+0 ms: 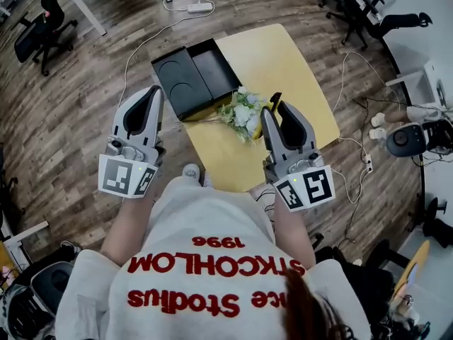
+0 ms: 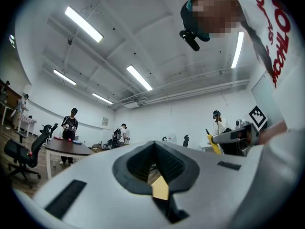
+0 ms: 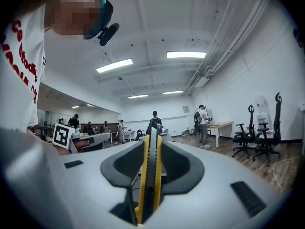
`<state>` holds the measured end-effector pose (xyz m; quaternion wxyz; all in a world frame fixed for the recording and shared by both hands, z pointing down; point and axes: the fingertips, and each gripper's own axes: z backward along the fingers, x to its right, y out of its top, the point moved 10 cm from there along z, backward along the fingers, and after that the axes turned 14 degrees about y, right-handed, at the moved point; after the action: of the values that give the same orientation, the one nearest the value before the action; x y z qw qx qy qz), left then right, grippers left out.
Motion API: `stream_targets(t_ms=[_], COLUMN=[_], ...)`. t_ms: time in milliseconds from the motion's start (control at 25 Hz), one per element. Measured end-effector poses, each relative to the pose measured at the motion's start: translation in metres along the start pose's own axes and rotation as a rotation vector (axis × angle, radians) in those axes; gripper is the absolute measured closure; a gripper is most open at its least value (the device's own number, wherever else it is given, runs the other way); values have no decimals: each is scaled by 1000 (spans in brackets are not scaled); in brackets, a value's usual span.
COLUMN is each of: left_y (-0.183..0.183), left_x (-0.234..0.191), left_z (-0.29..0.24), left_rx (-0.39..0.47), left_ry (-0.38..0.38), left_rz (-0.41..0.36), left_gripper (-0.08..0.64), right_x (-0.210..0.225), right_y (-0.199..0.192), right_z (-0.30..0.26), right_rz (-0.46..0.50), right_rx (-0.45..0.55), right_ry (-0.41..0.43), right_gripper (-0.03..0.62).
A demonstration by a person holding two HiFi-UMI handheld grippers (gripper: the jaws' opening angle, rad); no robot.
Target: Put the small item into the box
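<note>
Small item [image 3: 148, 185]: slim, yellow-black, clamped lengthwise in right tongs [image 1: 272, 113] | left tongs [image 1: 156, 92] clenched, empty | open black box [image 1: 212, 69] on worktop [image 1: 283, 62], ahead-left of right tongs, beyond flowers [image 1: 241, 113]

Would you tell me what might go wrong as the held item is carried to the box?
The slim yellow-and-black item in the right gripper may pivot or slip. The white flowers lie between it and the black box, so they may get brushed.
</note>
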<state>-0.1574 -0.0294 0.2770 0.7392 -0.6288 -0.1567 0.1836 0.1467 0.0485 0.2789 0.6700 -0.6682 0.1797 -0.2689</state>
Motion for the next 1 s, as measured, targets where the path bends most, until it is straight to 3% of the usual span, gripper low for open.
stream_targets(t_ms=[400, 1000], left_y=[-15, -67], left_x=[-12, -32], left_z=[-8, -30], left_rx=[-36, -134], left_ry=[44, 105], left_rz=[3, 26], left_gripper=[554, 554], right_x=[15, 57], right_y=[-10, -63], right_z=[-18, -84], right_rz=[-27, -138], right_rx=[-35, -133], right_ry=[20, 91], right_gripper=[477, 477])
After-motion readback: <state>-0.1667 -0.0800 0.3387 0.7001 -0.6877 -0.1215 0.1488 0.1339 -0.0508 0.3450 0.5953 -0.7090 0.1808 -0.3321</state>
